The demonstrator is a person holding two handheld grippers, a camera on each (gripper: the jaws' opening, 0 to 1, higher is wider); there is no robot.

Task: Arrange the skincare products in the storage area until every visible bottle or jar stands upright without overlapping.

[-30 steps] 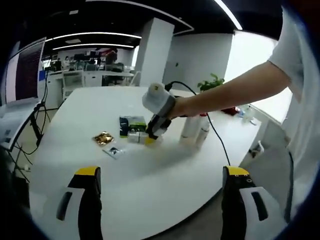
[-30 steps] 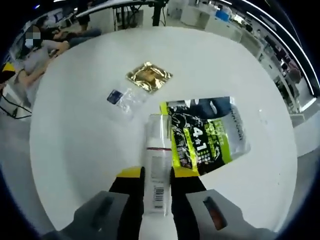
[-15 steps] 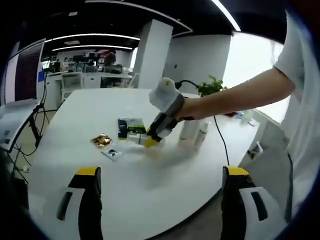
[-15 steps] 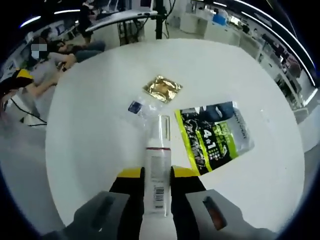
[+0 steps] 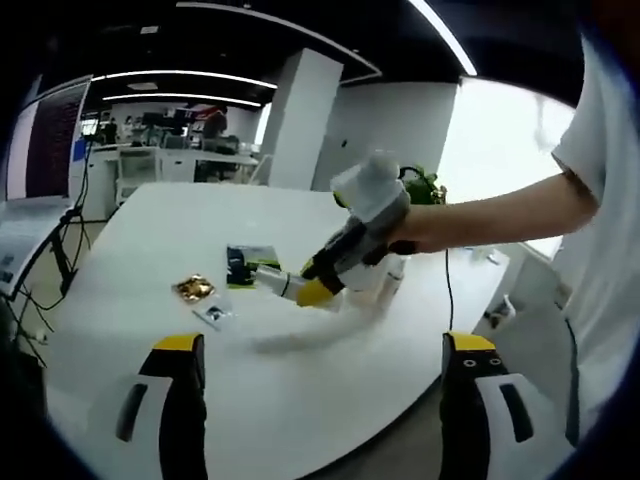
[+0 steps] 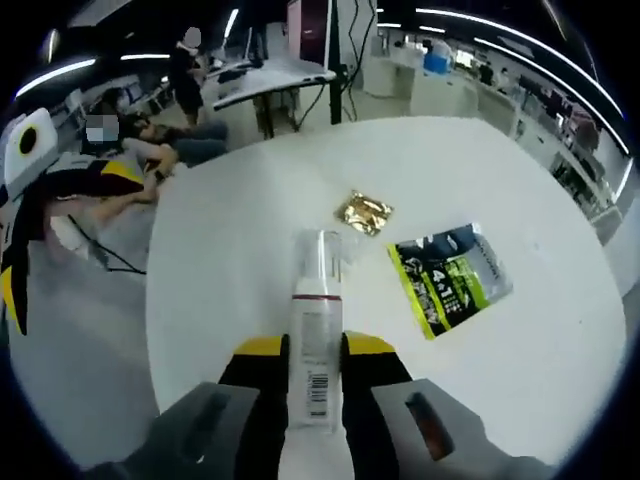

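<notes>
A white pump bottle (image 6: pixel 314 345) with a clear cap lies along the jaws of my right gripper (image 6: pixel 315 352), which is shut on it and holds it above the white table (image 6: pixel 230 260). In the left gripper view that same bottle (image 5: pixel 276 283) sticks out to the left of the right gripper (image 5: pixel 318 291), held by a person's hand and tilted over the table. Two white bottles (image 5: pixel 393 272) stand upright just behind it. My left gripper (image 5: pixel 325 405) is open near the table's edge with nothing between its jaws.
A gold sachet (image 6: pixel 363 212), a black-and-green pouch (image 6: pixel 450 278) and a small clear sachet (image 5: pixel 213 315) lie flat on the table. The left gripper (image 6: pixel 25 200) shows at the left edge. Desks, seated people and cables lie beyond the table.
My right gripper has lifted the bottle off the table and risen, so the sachets and pouch look farther away. In the left gripper view it moved up and right.
</notes>
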